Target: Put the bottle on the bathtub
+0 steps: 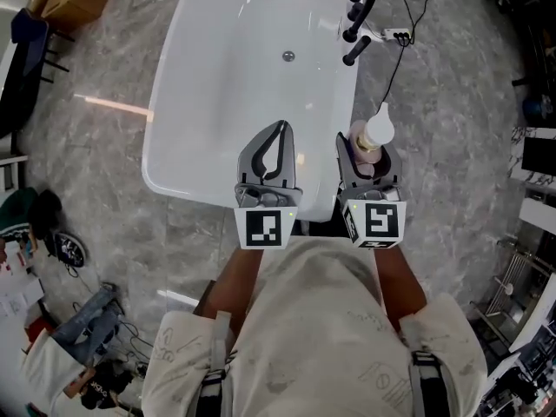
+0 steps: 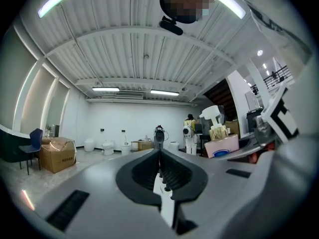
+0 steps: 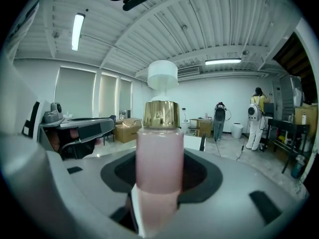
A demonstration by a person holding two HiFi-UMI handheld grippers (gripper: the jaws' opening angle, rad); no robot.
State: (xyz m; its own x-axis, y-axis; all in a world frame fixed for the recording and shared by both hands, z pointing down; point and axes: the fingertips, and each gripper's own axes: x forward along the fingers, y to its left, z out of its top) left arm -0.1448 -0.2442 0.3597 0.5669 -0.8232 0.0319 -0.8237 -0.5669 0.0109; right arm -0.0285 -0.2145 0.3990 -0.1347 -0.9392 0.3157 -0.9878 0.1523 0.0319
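Over the grey marbled floor (image 1: pixel 104 163) of a white-walled hall, the right gripper (image 1: pixel 365 150) is clasping a pink pump bottle (image 3: pixel 159 158) by its body. Its jaws are pressing on both sides, and the gold collar and white pump head are standing upright above them. The bottle is hanging just beside the near right corner of the white bathtub (image 1: pixel 165 146). The left gripper (image 1: pixel 279 129) is hovering over the tub's near end, jaws pressed together on nothing. A black faucet (image 1: pixel 360 7) is rising from the far right rim.
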